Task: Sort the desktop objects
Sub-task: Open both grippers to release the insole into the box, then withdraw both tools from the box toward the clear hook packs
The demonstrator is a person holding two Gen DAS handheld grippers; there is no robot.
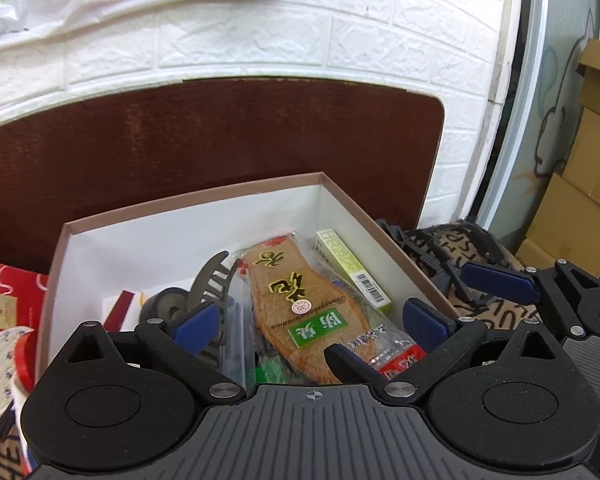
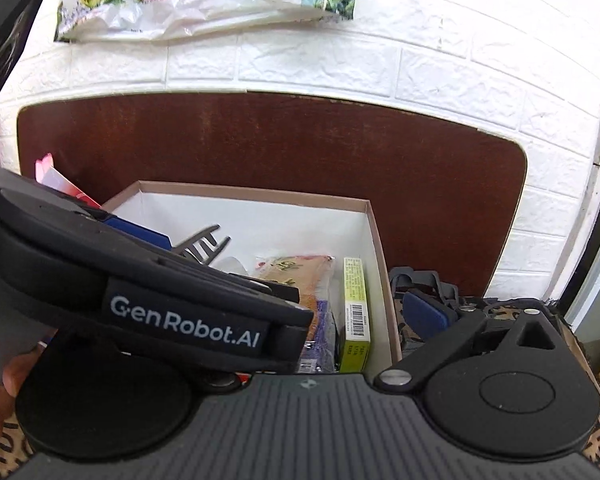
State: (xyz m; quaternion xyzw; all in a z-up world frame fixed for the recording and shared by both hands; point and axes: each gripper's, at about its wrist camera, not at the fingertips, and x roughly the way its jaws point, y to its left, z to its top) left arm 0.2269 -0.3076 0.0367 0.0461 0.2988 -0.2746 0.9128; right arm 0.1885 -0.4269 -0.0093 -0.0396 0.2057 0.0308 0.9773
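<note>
- Mostly, the sorted things lay inside the open cardboard box point(image 1: 188, 204), which sat on the dark brown desk point(image 1: 220, 128) near the white brick wall point(image 1: 340, 32).
- The left hand-held gripper point(image 1: 312, 320) hung just above the box with its blue pads point(image 1: 194, 326) spread wide and nothing between them.
- The right hand-held gripper point(image 2: 424, 316) was just beside the box on its right side. Only one of its blue pads showed, because the left tool hid the other, so I could not tell if it was spread or pressed together.
- The insole pack point(image 1: 312, 308) lay flat in the middle of the box. It looked light and bendy, with a woven brown face inside a shiny, crinkly plastic bag. I think the bag would be slippery, so pinching a thin edge of the pack would work best.
- The grey hair clip point(image 1: 214, 276) looked hard, curved and light, with long teeth. Its thick back would be a good place to hold.
- The green and yellow box point(image 1: 352, 268) leaned by the right wall of the cardboard box. It looked stiff, long and light, easy to pinch across its narrow sides.
- The black tape roll point(image 1: 166, 304) looked round and firm.
</note>
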